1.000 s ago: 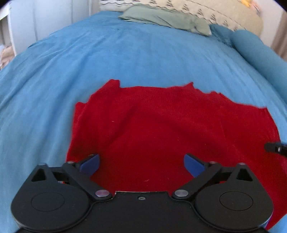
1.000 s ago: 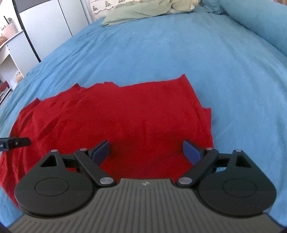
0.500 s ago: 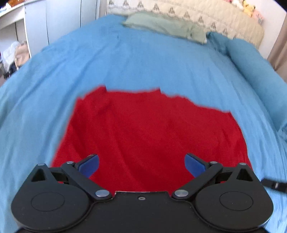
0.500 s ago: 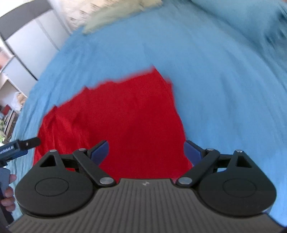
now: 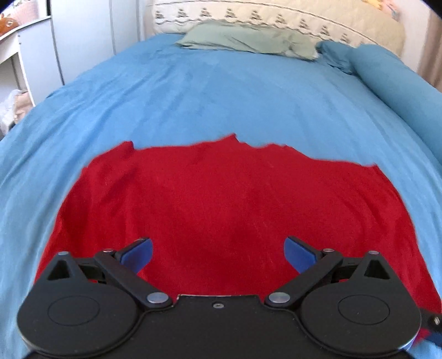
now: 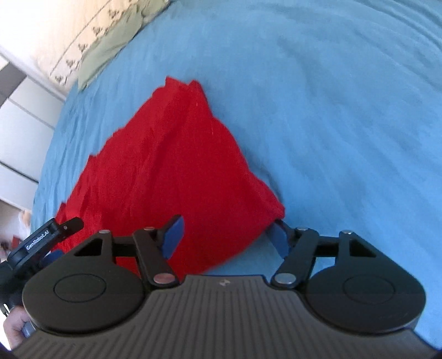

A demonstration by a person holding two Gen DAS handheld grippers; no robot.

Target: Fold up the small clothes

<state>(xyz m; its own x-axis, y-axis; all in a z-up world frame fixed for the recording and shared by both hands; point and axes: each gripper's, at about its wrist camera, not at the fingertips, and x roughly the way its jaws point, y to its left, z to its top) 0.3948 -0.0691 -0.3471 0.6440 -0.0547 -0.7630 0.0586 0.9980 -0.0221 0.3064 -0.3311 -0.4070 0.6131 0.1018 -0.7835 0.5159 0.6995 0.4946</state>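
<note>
A red garment (image 5: 221, 204) lies spread flat on the blue bedspread (image 5: 221, 91). My left gripper (image 5: 218, 254) is open and empty, hovering over the garment's near edge. My right gripper (image 6: 226, 237) is open and empty, rolled to one side, at the garment's near right corner (image 6: 270, 212). In the right wrist view the garment (image 6: 165, 165) stretches away to the left. The left gripper's body (image 6: 41, 240) shows at the lower left of that view.
A green pillow (image 5: 248, 41) and a patterned cream headboard cushion (image 5: 276, 19) lie at the head of the bed. A blue bolster (image 5: 395, 77) runs along the right side. White cupboards (image 5: 83, 33) stand to the left of the bed.
Both grippers have pulled back toward the garment's near edge. The right gripper has swung to the right corner and rolled. Both jaws stay open.
</note>
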